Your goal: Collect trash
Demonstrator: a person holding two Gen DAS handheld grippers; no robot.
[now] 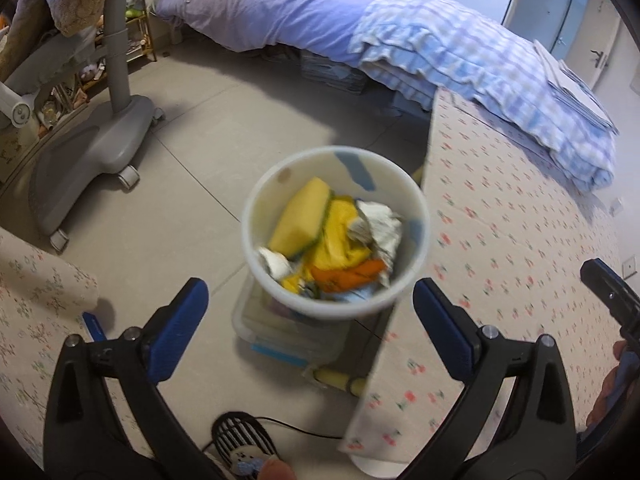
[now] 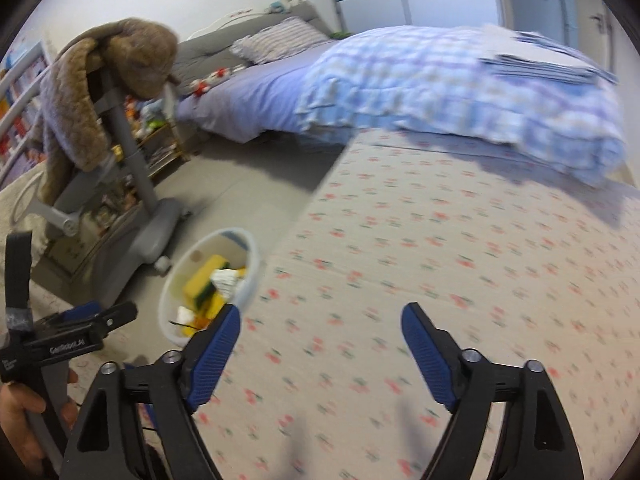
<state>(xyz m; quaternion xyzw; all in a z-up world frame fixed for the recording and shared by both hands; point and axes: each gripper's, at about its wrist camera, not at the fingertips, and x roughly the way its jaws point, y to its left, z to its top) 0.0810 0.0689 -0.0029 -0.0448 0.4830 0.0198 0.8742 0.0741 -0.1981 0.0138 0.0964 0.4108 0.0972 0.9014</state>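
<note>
Trash [image 1: 340, 240] fills the white bin [image 1: 412, 208]; both tongs gape empty

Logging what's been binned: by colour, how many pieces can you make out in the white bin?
Inside the round white plastic bin, as far as the blur allows:
Yellow sponge with green edge: 1
Yellow crumpled wrapper: 1
Orange scrap: 1
White crumpled paper: 1
Total: 4

A white round bin [image 1: 336, 236] stands upright on the floor beside the cherry-print surface, holding yellow, orange and white trash [image 1: 332, 240].
</note>
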